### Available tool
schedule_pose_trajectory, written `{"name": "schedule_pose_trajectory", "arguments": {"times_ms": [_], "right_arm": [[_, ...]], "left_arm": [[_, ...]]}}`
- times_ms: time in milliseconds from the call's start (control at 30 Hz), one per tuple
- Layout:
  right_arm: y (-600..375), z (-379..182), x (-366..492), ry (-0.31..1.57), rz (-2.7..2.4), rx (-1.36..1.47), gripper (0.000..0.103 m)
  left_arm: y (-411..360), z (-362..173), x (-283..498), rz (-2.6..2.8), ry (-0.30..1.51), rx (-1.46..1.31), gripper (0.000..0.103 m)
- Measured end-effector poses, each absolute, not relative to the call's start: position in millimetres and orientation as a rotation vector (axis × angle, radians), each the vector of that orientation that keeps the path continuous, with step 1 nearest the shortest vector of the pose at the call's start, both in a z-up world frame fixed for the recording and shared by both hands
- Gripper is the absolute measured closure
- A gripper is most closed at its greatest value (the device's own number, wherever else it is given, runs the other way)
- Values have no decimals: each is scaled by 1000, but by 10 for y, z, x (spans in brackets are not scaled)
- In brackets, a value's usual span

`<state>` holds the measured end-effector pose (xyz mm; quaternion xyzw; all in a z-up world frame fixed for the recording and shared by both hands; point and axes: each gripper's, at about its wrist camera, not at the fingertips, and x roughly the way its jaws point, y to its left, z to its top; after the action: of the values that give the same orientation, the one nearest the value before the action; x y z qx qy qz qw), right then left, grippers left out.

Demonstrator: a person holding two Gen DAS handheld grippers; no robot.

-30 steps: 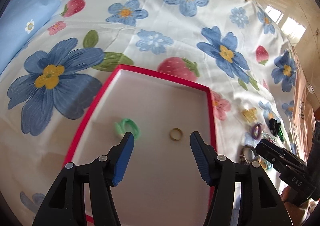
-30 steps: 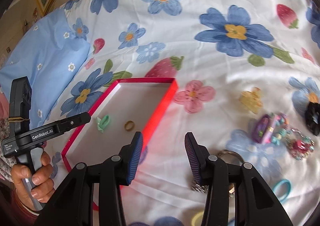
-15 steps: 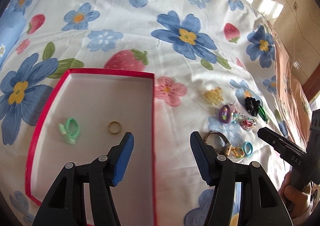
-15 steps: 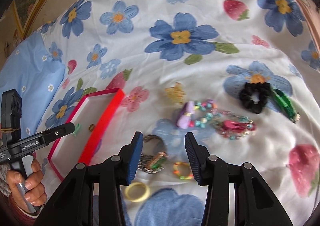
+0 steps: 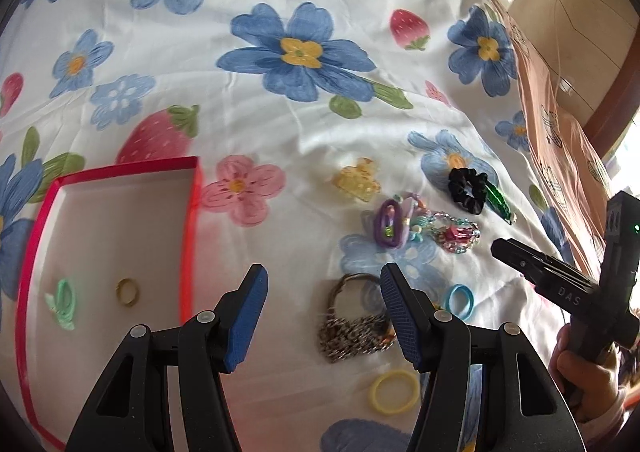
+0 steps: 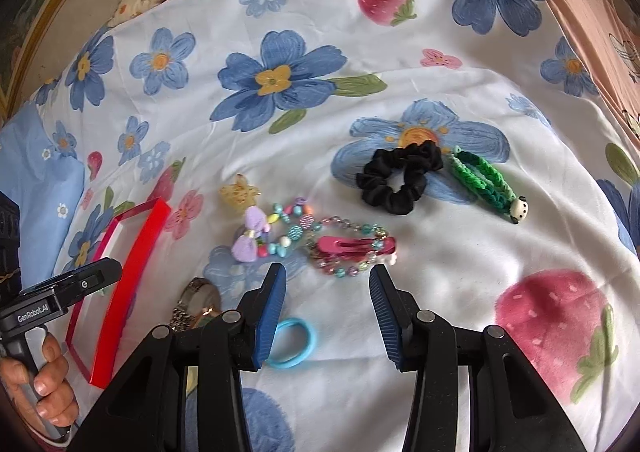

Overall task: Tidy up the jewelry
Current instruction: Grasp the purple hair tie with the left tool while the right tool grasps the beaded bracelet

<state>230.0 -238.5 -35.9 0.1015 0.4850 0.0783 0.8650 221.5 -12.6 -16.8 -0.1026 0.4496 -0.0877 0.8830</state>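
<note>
**Both grippers open over the scattered jewelry**

In my left wrist view, the red-rimmed box (image 5: 188, 236) sits at the lower left of the frame on the flowered bedspread (image 5: 280, 123). Inside it lie a green hair tie (image 5: 62, 304) and, just to its right, a gold ring (image 5: 128, 292), the two apart. My left gripper (image 5: 322, 316) hangs at bottom centre with its jaws partly open and nothing between them. Just past its right finger lies a metal watch (image 5: 352, 316), with a yellow band (image 5: 394, 392) below it and a blue hair tie (image 5: 459, 300) to its right. Higher up are a yellow clip (image 5: 357, 179), a purple band (image 5: 389, 223), a beaded bracelet (image 5: 456, 238) and a black scrunchie (image 5: 467, 189).

In my right wrist view, the box stands at the left edge, and my left hand (image 6: 48, 384) grips its tool at lower left. My right gripper (image 6: 326, 316) is at bottom centre, partly open and empty, just below a pink hair clip (image 6: 356, 246). The green braided clip (image 6: 488, 183) lies at the right, touching the scrunchie.
</note>
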Motion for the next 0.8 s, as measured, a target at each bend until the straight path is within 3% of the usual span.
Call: {"name": "schedule_pose_trajectory", "arguments": {"times_ms": [200,633,667,733,767,800], "right_arm": [[-2521,-475,2475,1042,140,216,60],[-2455,-713,2782,1114,139,155,77],[-2453,-722,2786,1115,138,152,80],[-2459,-735,2789,1120,135,148,93],[-2461,-735,2786,1121,136,149,93],[-2461,-730,2780,1119,136,148,93]], "left_arm": [[-388,-323,2557,-227,955,-193,45],[-934,-714,3146,-289,1005,-122,47],[-968,-744,3159,-288,1010,-113,52],[-1020,-816,3203,-292,1031,-98,77],[-1036,-854,3229,-298,1045,-96,90],[-1044,-878,3245,-297,1048,-91,91]]}}
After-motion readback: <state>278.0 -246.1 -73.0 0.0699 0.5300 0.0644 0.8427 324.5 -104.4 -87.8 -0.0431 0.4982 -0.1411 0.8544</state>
